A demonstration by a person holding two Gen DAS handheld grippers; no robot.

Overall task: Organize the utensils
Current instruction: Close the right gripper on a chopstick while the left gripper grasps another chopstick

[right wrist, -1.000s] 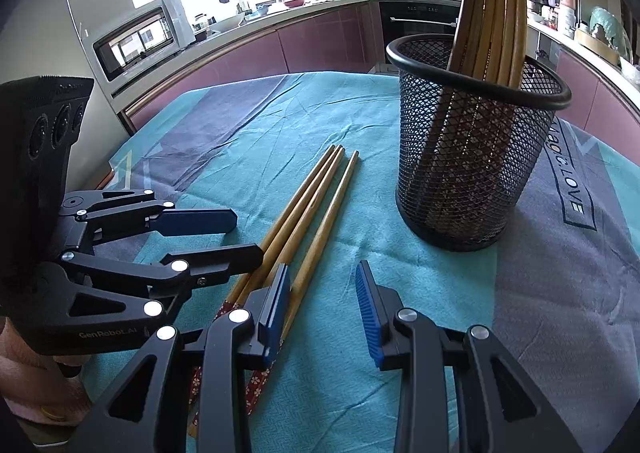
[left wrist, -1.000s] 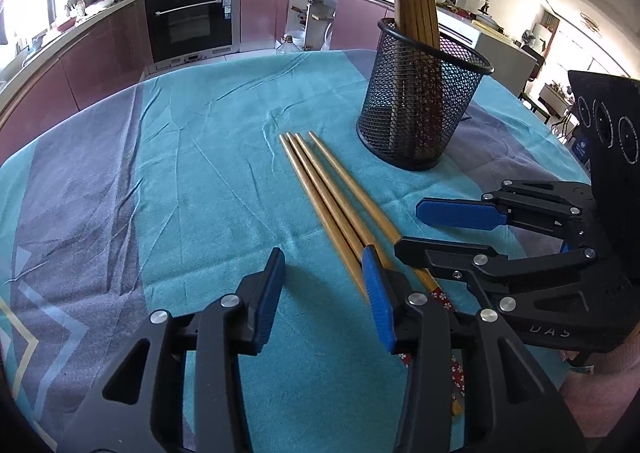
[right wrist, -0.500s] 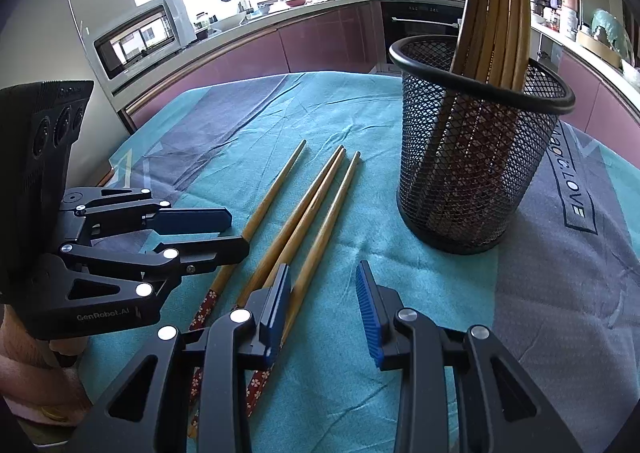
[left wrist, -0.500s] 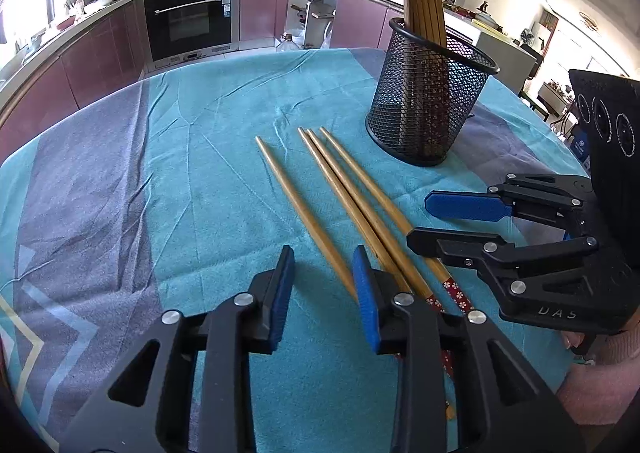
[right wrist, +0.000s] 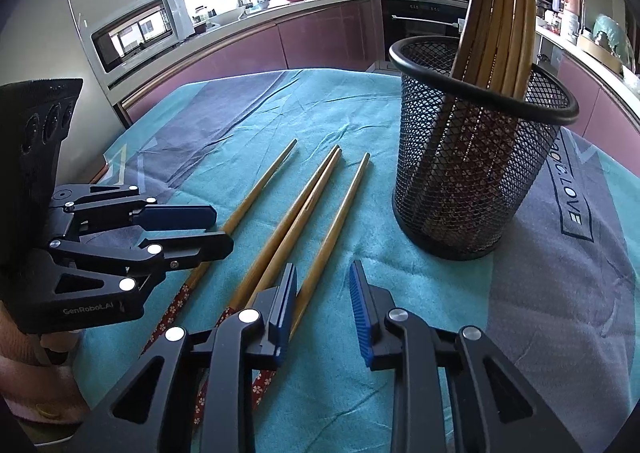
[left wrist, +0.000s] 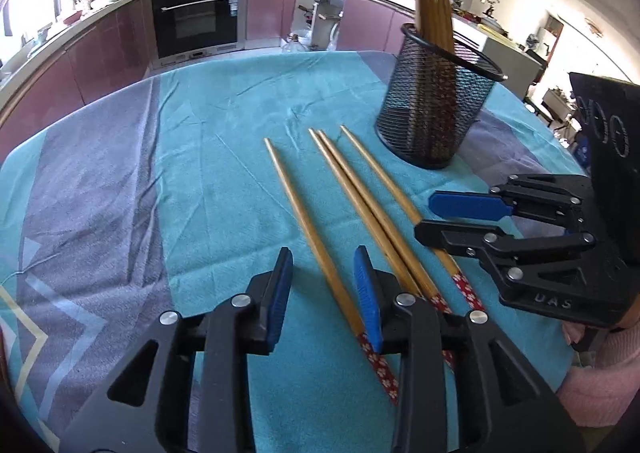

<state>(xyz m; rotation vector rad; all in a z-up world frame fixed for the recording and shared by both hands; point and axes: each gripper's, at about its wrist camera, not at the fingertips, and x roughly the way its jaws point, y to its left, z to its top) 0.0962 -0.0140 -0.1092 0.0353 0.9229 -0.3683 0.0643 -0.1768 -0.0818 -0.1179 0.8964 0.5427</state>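
Observation:
Several wooden chopsticks with red flowered ends lie on the teal tablecloth. One chopstick (left wrist: 308, 229) (right wrist: 256, 193) lies apart on the left, between the open fingers of my left gripper (left wrist: 324, 285). A touching pair (left wrist: 360, 205) (right wrist: 296, 213) and another single chopstick (left wrist: 384, 185) (right wrist: 340, 209) lie to its right. My right gripper (right wrist: 322, 303) is open and empty, its left finger over the rightmost chopstick. A black mesh holder (left wrist: 434, 109) (right wrist: 476, 145) stands behind, holding several upright chopsticks.
The tablecloth (left wrist: 200, 157) covers a round table. Each gripper shows in the other's view: the right one (left wrist: 452, 217) and the left one (right wrist: 188, 229). Kitchen counters, an oven (left wrist: 196, 19) and a microwave (right wrist: 136, 31) stand beyond the table.
The leftmost chopstick has been pushed aside from the bundle to the left. My left gripper has narrowed a little and now straddles that chopstick. The right gripper has barely moved.

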